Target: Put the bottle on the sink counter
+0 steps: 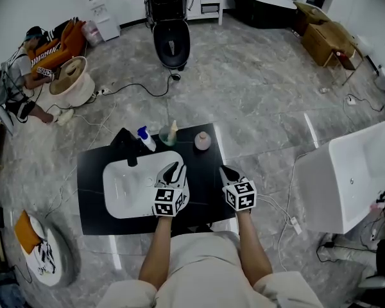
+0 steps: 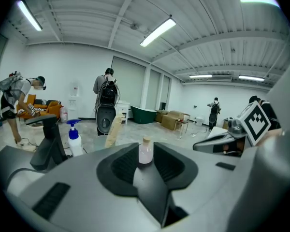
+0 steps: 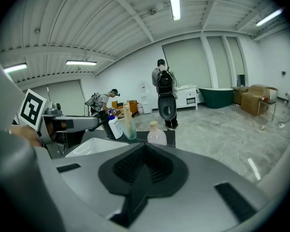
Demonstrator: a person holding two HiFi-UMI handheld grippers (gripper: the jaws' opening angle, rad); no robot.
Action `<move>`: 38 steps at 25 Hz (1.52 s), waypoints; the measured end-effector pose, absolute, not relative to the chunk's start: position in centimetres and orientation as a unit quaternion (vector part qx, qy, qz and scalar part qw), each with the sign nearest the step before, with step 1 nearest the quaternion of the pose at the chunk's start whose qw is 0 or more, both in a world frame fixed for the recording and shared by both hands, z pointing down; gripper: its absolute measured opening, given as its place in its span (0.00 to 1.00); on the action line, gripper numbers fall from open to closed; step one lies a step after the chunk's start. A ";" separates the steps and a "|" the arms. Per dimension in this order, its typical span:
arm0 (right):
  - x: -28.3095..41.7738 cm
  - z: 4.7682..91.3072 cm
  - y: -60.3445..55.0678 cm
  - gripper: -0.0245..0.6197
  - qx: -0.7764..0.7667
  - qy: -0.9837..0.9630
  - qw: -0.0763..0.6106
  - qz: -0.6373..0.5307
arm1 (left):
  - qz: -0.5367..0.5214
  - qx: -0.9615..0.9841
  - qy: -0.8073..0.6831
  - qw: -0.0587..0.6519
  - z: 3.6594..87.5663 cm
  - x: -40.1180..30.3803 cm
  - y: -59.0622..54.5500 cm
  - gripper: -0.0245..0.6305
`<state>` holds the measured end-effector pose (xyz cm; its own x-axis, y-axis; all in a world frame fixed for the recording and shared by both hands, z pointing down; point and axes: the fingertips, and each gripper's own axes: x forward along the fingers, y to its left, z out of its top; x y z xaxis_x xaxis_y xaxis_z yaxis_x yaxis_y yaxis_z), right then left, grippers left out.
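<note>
The left gripper (image 1: pixel 174 171) hovers over the white basin (image 1: pixel 125 188), jaws narrowly apart and empty. At its one o'clock the pink bottle (image 1: pixel 202 140) stands upright on the black sink counter (image 1: pixel 93 165). The right gripper (image 1: pixel 227 171), at the bottle's five o'clock, is closed and empty.

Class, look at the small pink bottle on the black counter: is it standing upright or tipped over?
Upright. The pink bottle stands on its base on the counter, cap pointing up, in all three views.
</note>
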<state>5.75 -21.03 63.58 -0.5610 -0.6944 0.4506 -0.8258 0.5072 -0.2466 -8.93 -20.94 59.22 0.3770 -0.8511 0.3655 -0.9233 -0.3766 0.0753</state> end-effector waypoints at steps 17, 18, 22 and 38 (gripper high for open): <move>5.9 63.3 -21.0 0.05 0.453 -0.852 0.134 0.228 | 0.124 0.823 -0.536 0.144 59.3 -7.8 -20.1 0.04; 5.8 63.3 -20.9 0.05 0.451 -0.853 0.135 0.228 | 0.126 0.821 -0.537 0.145 59.4 -7.9 -20.0 0.04; 5.6 64.0 -20.4 0.05 0.441 -0.854 0.145 0.234 | 0.145 0.812 -0.545 0.148 60.0 -8.3 -19.9 0.05; 5.1 65.1 -19.6 0.05 0.425 -0.854 0.158 0.253 | 0.161 0.812 -0.538 0.160 61.2 -8.0 -19.0 0.05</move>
<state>5.12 -19.56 65.08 -0.5881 -0.6467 0.4858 -0.8069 0.5101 -0.2978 -7.98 -18.95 61.21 0.3701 -0.8212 0.4344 -0.9247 -0.3707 0.0869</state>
